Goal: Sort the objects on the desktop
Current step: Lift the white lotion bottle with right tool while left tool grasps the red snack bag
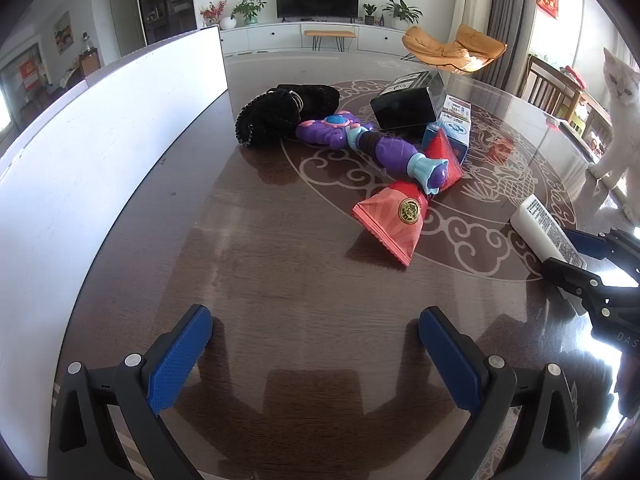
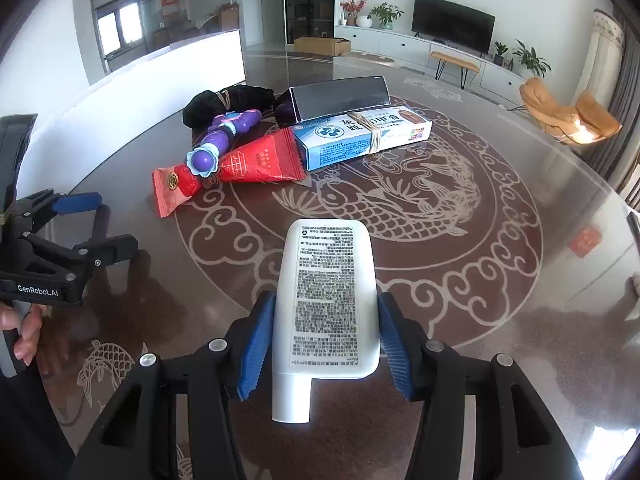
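My right gripper clamps a white tube, flat-bodied, its back covered in dense black print, cap end toward the camera; the blue pads press its two sides above the dark patterned counter. My left gripper stands wide open and holds nothing. Ahead lie a red pouch, a purple toy, a blue-and-white box and a black pouch.
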Available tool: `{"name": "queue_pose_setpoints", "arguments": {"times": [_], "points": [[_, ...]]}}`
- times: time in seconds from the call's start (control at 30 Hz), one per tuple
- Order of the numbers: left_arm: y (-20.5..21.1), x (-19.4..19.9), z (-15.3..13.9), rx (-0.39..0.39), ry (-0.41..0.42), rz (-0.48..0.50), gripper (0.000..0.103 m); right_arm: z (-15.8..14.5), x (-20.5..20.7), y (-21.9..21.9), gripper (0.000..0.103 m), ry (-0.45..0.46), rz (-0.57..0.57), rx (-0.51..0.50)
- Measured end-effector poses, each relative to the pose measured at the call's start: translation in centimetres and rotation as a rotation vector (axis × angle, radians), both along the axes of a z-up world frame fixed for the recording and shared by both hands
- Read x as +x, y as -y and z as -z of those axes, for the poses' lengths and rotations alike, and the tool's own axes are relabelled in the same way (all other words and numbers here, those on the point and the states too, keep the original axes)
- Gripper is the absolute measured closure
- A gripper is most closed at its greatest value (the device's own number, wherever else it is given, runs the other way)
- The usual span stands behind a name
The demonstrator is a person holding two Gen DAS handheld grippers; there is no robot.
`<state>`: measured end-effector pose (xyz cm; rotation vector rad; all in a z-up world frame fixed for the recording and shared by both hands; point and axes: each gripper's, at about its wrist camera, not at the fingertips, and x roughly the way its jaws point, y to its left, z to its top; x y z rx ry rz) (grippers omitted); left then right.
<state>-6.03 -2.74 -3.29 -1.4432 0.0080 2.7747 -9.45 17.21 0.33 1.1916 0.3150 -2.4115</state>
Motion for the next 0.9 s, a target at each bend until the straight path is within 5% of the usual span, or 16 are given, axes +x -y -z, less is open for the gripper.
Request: {"name": "queue_pose_setpoints", "arguments": {"times": [0.3, 0.53, 0.67, 0.8, 0.9], "points": [[-0.4, 0.4, -0.1, 0.011, 0.015, 0.026, 0.0, 0.3, 0.3, 0.1, 0.017, 0.006, 0.018, -0.005], [-1.9, -3.9, -1.5, -0.05, 0.015, 0.128, 0.0, 0.4, 0.3, 0.0, 0.012, 0.009, 0.029, 0.004], [-3.1, -6.8, -1.2, -0.014, 0.032, 0.171, 0.0, 0.5, 0.3, 0.0, 0.011, 0.012, 0.031, 0.001], [-4.0, -7.2, -1.2, -0.008, 0.017, 0.207, 0.053, 0.5, 0.3, 0.0, 0.011, 0.012, 0.031, 0.0], [-4.3, -5.8, -1.8, -0.008, 0.021, 0.234, 0.072, 0.6, 0.2, 0.0, 0.011, 0.013, 0.031, -0.001]]}}
